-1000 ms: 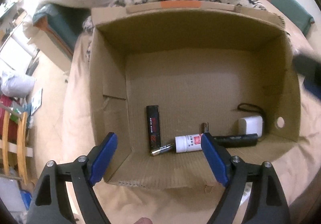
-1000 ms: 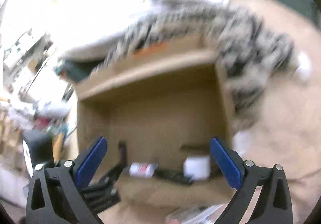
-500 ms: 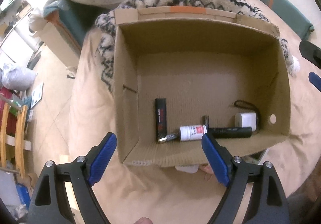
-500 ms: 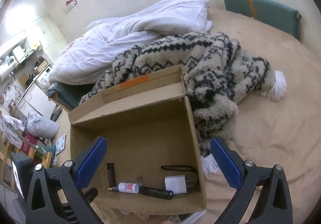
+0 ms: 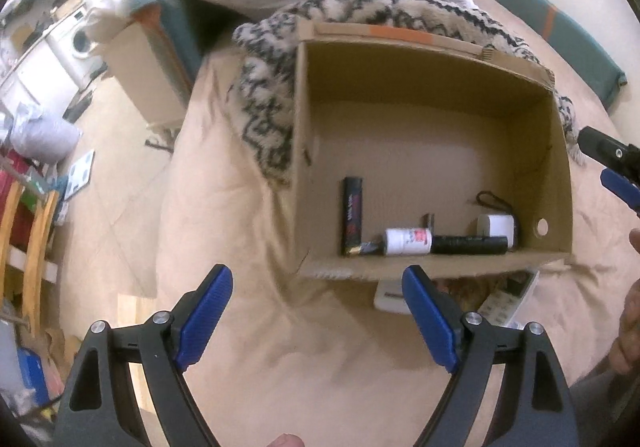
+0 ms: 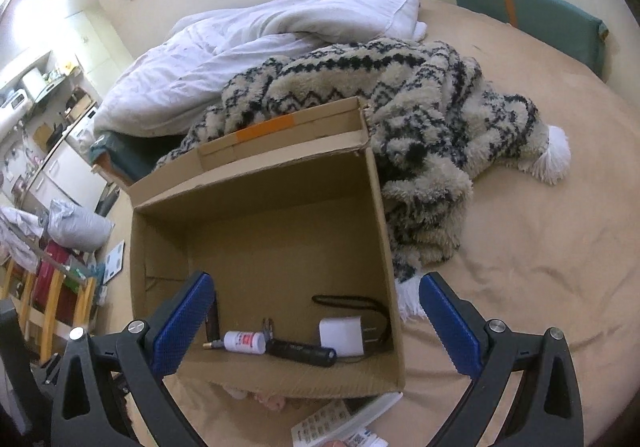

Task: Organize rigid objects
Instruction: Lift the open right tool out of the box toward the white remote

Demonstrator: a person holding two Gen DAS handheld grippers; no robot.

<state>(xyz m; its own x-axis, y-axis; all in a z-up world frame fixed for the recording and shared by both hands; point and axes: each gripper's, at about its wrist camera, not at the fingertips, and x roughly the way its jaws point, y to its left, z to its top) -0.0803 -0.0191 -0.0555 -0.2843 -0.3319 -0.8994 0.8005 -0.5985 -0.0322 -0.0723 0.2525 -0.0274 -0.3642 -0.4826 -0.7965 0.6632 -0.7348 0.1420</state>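
Note:
An open cardboard box (image 5: 400,115) sits on a beige bed. Along its near wall lie a black lighter (image 5: 352,213), a battery (image 5: 362,249), a white bottle (image 5: 408,241), a black cylinder (image 5: 468,245) and a white charger (image 5: 495,225) with a black cable. My left gripper (image 5: 316,279) hangs open and empty above the bedsheet, just before the box's near left corner. The right gripper (image 6: 316,283) is open and empty over the box (image 6: 256,207), where the white bottle (image 6: 245,341), black cylinder (image 6: 300,353) and charger (image 6: 342,335) show. A remote control (image 6: 332,421) lies outside the box's front wall.
A patterned fleece blanket (image 6: 400,107) and a white duvet (image 6: 260,43) are heaped behind the box. A green cushion (image 6: 528,11) lies at the far right. The bed's edge drops to the floor on the left, with clutter and a wooden rack (image 5: 28,239).
The left gripper has drawn back and to the left, so the box looks smaller and further right. The right wrist view was blurred and is now steady.

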